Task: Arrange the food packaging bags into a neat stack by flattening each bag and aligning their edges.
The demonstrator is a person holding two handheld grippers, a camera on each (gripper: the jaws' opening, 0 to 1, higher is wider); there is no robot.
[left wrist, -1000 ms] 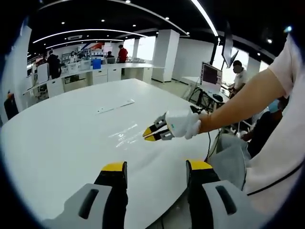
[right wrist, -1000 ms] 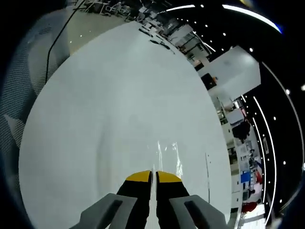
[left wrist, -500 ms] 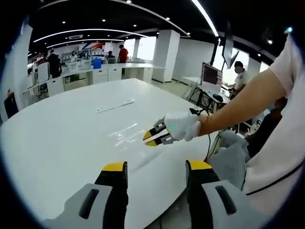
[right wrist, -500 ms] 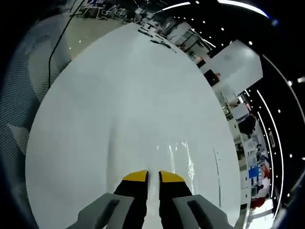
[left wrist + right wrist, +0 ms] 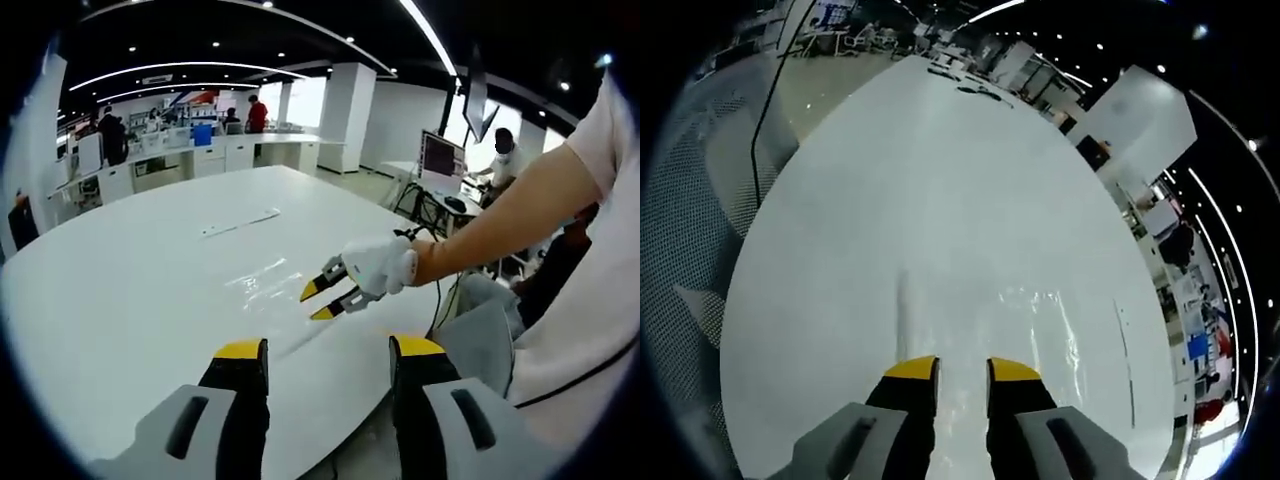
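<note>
Two grippers work over one white worktop [image 5: 120, 300], and the move ahead turns on the clear food packaging bags [image 5: 262, 287] lying flat on it. In the left gripper view the bags show as a glossy, wrinkled patch near the worktop's middle, ahead of the left gripper [image 5: 325, 350] and a little toward its left jaw. The right gripper [image 5: 322, 302] hangs just beside that patch's near edge, so the right one is far nearer the work. How many bags lie there, and whether their edges line up, I cannot tell: the film is too clear against the white top.

In the right gripper view the same shiny film [image 5: 1040, 330] lies directly ahead of the right gripper [image 5: 962, 368] and off toward its right jaw, its long axis running away from the camera, roughly along the jaws' own line. A long, narrow pale strip [image 5: 242, 222] lies farther off, well apart from the film.

The right gripper's jaws stand parted with nothing between them, the yellow tips just above the worktop; a white-gloved hand [image 5: 380, 265] carries it, the forearm reaching in from the right. The left gripper is held back near the worktop's edge, jaws wide apart and empty, pointing across the top toward the bags.
</note>
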